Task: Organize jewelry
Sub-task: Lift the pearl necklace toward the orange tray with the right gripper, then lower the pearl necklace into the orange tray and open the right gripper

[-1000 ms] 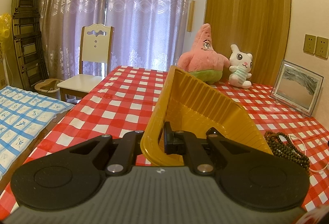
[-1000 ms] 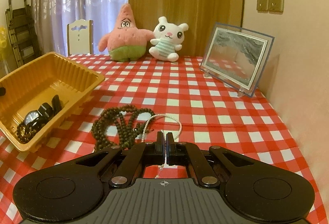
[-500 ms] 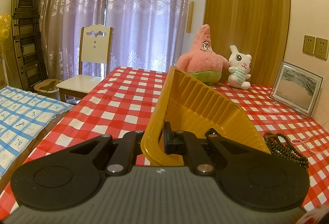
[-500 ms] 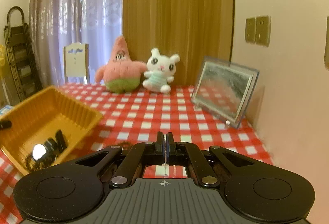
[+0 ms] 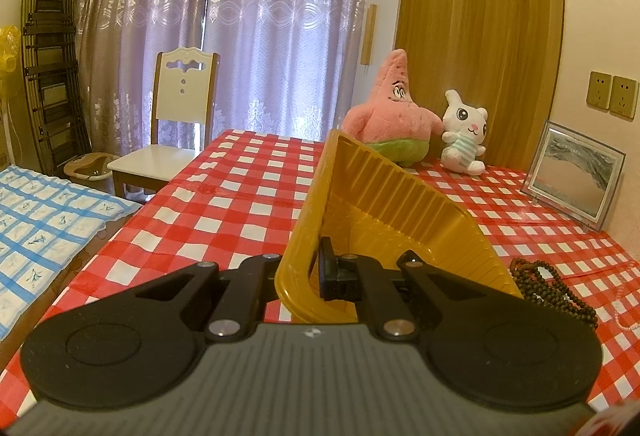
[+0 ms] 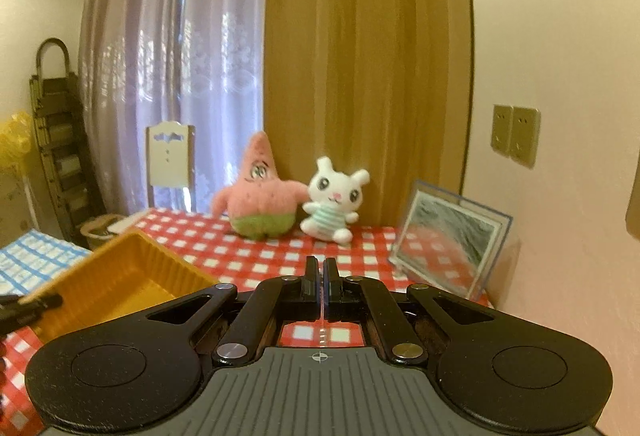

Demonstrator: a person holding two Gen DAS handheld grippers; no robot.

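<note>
My left gripper (image 5: 311,268) is shut on the near rim of the yellow ribbed tray (image 5: 384,204) and holds it tilted over the red checked table (image 5: 240,196). A brown bead necklace (image 5: 548,288) lies on the cloth just right of the tray. My right gripper (image 6: 321,272) hangs above the table, shut on a thin white pearl strand (image 6: 322,324) that dangles down between its fingers. The same tray (image 6: 120,276) shows at the lower left of the right wrist view, with the left gripper's fingers (image 6: 28,306) on its corner. What the tray holds is hidden.
A pink starfish plush (image 5: 390,120) and a white rabbit plush (image 5: 464,136) sit at the table's far edge. A framed picture (image 5: 576,180) leans on the right wall. A white chair (image 5: 176,124) and a blue checked bed (image 5: 44,204) stand left of the table.
My right gripper has risen with the pearl strand, so the brown beads and the near cloth have dropped out of its view. The left gripper and the tray have stayed put.
</note>
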